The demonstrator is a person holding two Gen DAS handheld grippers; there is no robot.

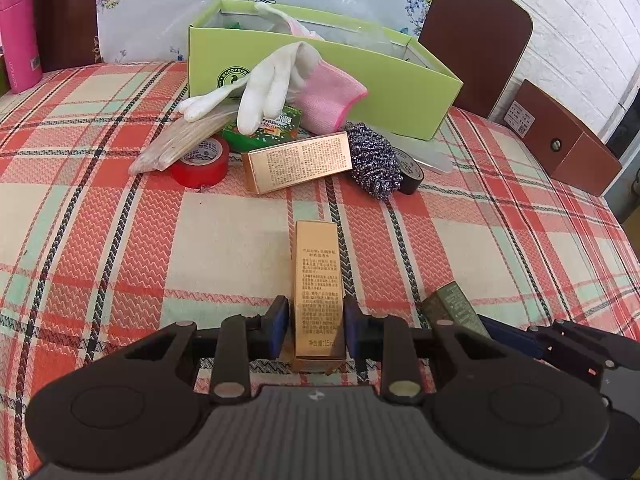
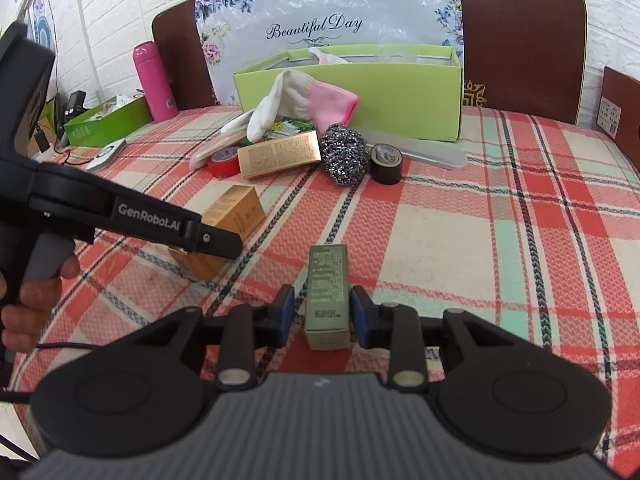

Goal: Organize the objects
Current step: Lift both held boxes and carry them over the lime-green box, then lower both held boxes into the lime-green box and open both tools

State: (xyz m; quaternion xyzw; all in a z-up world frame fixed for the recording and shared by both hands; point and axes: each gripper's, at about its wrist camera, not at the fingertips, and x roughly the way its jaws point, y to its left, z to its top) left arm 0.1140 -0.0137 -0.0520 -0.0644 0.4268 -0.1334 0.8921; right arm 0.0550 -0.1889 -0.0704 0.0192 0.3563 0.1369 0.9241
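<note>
Gold box: clamped in left gripper, both blue pads against its long sides; well in front of lime box, long axis pointing toward it. From the right wrist view it sits tilted; cannot tell whether its low end touches the cloth.
Left gripper: closed onto gold box; hand on its grip.
Right gripper: pads apart, straddling olive box; a gap shows at the left pad, so no clamp.
Olive box: lying on the cloth, well in front of lime box, just right of gold box.
Second gold box: flat on the cloth, near lime box front wall, between red tape and scourer.
Scourer: touching second gold box, close in front of lime box.
Black tape: just right of scourer, near lime box right front corner.
Glove: white with pink cuff, leaning on lime box front wall, fingers draped over green pack.
Sticks: bundle by red tape, off lime box left front corner.
Clear strip: flat along lime box front wall, right end.
Lime box: open top, another glove inside, at the far side of the cloth.
Pink bottle: upright, well left of lime box.
</note>
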